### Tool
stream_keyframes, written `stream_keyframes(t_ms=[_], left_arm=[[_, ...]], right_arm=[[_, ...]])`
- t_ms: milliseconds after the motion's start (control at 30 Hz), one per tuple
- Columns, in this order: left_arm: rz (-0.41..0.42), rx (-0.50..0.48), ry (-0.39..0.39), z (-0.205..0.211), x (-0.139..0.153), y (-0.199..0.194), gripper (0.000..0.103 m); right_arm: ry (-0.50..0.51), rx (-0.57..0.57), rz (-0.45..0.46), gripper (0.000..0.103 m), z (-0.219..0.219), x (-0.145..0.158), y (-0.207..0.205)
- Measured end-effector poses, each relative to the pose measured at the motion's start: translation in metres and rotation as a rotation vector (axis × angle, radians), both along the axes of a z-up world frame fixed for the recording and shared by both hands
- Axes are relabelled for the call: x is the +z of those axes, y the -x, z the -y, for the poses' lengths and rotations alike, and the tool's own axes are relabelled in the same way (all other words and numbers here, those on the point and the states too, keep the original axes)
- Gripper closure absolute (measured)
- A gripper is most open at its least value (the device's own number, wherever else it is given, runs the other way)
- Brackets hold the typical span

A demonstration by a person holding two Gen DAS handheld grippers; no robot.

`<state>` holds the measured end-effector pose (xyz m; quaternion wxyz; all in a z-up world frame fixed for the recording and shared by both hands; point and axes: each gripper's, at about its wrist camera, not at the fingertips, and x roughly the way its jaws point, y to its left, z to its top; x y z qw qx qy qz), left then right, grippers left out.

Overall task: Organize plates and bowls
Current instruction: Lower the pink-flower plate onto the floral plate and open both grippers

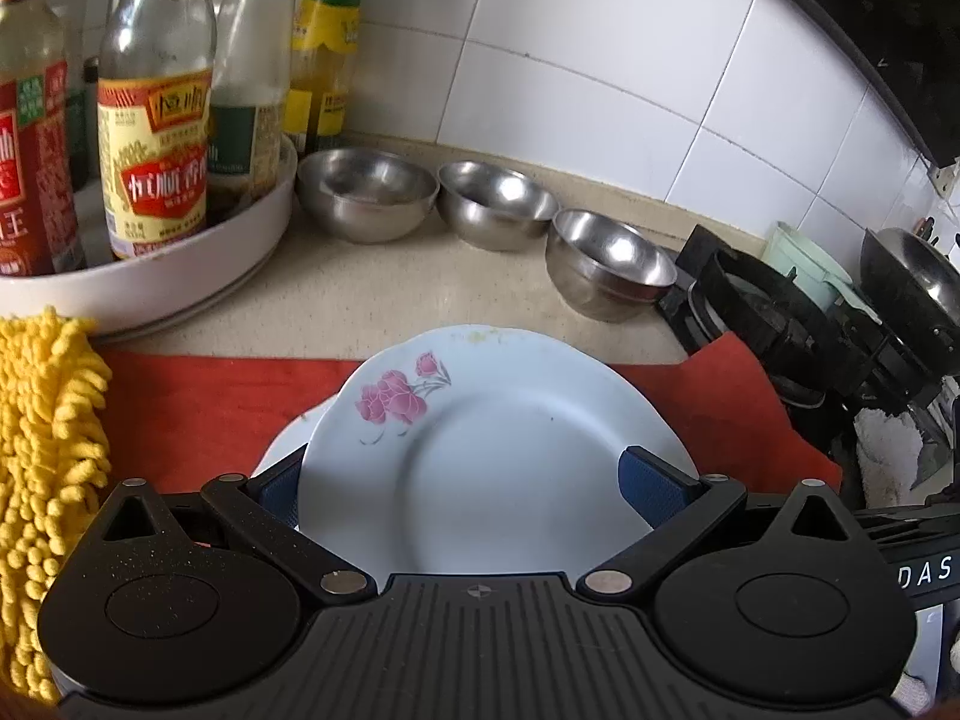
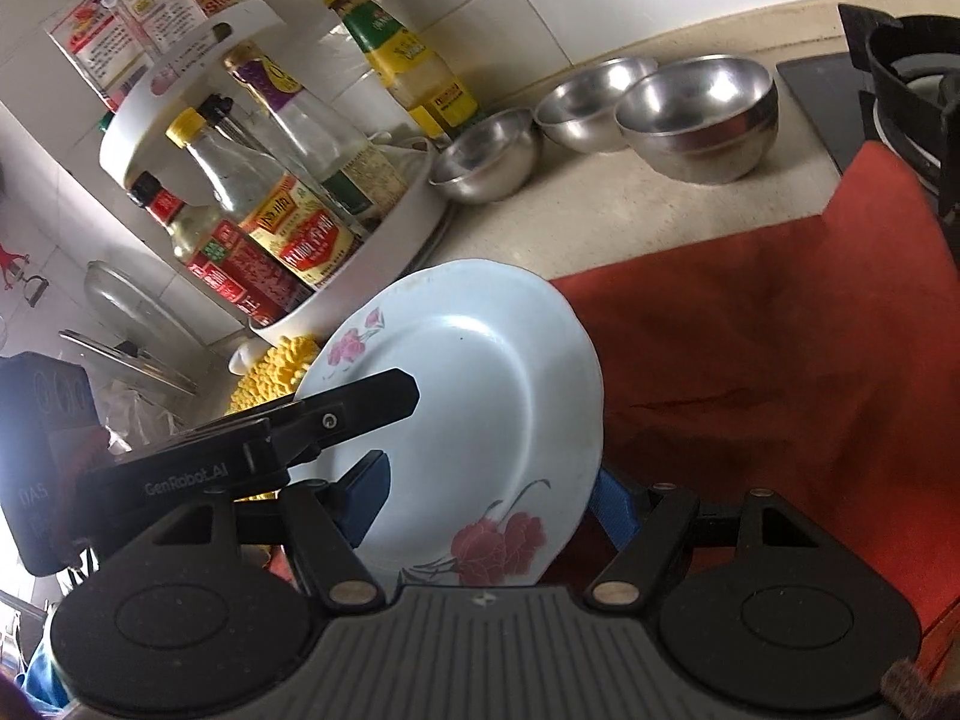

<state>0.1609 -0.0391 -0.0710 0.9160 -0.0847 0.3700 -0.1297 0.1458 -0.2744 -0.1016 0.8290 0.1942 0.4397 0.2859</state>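
A white plate with pink flowers (image 1: 480, 444) lies on another plate (image 1: 282, 450) over the red cloth (image 1: 198, 414). My left gripper (image 1: 468, 486) has its blue pads on both sides of the top plate's rim. In the right wrist view the same flowered plate (image 2: 480, 396) stands tilted, with my right gripper (image 2: 492, 504) closed on its near edge, one blue pad (image 2: 366, 498) in front and one behind. The left gripper's finger (image 2: 354, 408) reaches across the plate there. Three steel bowls (image 1: 366, 192) (image 1: 495, 204) (image 1: 606, 264) stand in a row by the tiled wall.
A white round tray (image 1: 180, 276) of sauce bottles stands at the left. A yellow chenille cloth (image 1: 42, 450) lies beside the red cloth. A black gas stove (image 1: 774, 318) with a pan (image 1: 912, 270) is at the right.
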Motion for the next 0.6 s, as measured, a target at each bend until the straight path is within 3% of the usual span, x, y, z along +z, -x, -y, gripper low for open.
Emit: stream_keyframes(t_ms=[200,600], left_arm=[[-0.027,0.000,0.011,-0.004,-0.010,-0.005,0.001],[-0.019,-0.014,0.009,-0.013,-0.018,-0.012,0.001]], right_arm=[[0.021,0.006,-0.011,0.034,-0.003,-0.007,-0.004],[0.116,0.030,0.065,0.037,-0.021,-0.005,-0.008]])
